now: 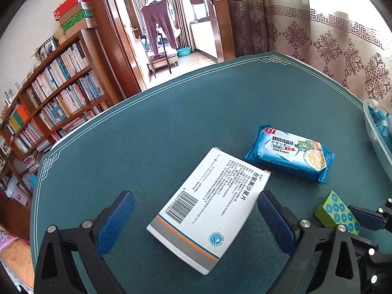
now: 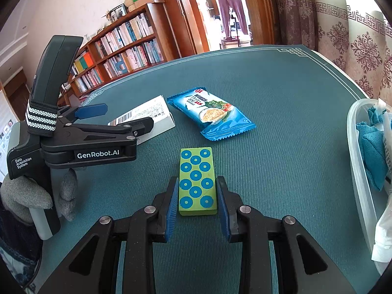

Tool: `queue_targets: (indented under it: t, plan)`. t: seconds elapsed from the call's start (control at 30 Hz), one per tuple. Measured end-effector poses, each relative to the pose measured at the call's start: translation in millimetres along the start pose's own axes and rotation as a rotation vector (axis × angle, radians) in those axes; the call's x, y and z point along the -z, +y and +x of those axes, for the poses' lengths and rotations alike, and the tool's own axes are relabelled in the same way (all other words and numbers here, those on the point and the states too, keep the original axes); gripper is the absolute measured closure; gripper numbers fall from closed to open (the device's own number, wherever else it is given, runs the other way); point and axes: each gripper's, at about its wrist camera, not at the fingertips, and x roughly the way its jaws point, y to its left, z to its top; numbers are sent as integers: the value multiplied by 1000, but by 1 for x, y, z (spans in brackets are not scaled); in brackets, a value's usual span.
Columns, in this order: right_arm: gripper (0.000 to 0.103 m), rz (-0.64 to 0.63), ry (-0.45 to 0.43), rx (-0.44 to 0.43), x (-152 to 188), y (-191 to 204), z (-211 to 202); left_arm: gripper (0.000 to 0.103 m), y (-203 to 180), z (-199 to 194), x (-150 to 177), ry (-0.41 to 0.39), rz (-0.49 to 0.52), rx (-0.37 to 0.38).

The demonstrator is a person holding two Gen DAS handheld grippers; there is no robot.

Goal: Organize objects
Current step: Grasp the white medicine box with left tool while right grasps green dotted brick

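**Two grippers, two things lined up on the green table**

Books fill a tall bookshelf [image 1: 49,103] behind the dark green table [image 1: 171,122], and a door stands open to a bright room.

Left wrist view: the left gripper [image 1: 196,218] is wide open and holds nothing. The white medicine box [image 1: 208,208] lies flat on the table, right between the fingers. Its long side runs at a slant, away and to the right. The right finger looks very near the box edge; the left finger is apart from it. Past the box, on its right, lies the blue soda biscuit pack [image 1: 291,156].

Right wrist view: the right gripper [image 2: 197,208] is partly open around the green mahjong tile [image 2: 198,181], with a thin gap each side. The tile's long side points straight away, along the fingers. It is green with blue rings on top. A clear tub [image 2: 360,171] with blue cloth sits to the tile's right, likely where things go.
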Motion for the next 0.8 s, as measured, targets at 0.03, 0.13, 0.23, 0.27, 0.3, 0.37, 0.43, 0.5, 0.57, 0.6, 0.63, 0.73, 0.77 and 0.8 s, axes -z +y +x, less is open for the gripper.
queue_targets:
  t: [0.03,0.13,0.23,0.27,0.3,0.37,0.43,0.5,0.57,0.6,0.63,0.73,0.77,0.8]
  plan:
    - [72,0,0,-1,0,0,0,1,-1,2,-1,2,10,10]
    - [72,3,-1,-4,1,0,1,1,-3,10,-1,20,49,29]
    - [72,4,-1,-4,1,0,1,0,-6,17,2,34,62,21]
    - [72,4,-1,-4,1,0,1,1,-5,16,2,25,50,27]
    - [72,4,-1,-4,1,0,1,1,-4,17,3,27,38,33]
    - [72,3,-1,-4,1,0,1,1,0,18,5,33,3,48]
    - [72,4,-1,-5,1,0,1,5,2,17,6,39,-22,72]
    - [72,4,-1,-4,1,-1,1,15,3,15,8,47,-47,110]
    - [72,4,-1,-4,1,-1,1,25,-1,11,8,49,-47,111]
    - [72,4,-1,-4,1,-1,1,27,-4,10,8,50,-43,106]
    - [72,4,-1,-4,1,-1,1,31,-6,8,8,51,-41,104]
    - [72,4,-1,-4,1,-1,1,34,-10,3,11,58,-45,95]
    - [72,4,-1,-4,1,-1,1,34,-11,1,12,59,-47,92]
    - [72,4,-1,-5,1,-1,1,34,-12,-2,14,59,-49,87]
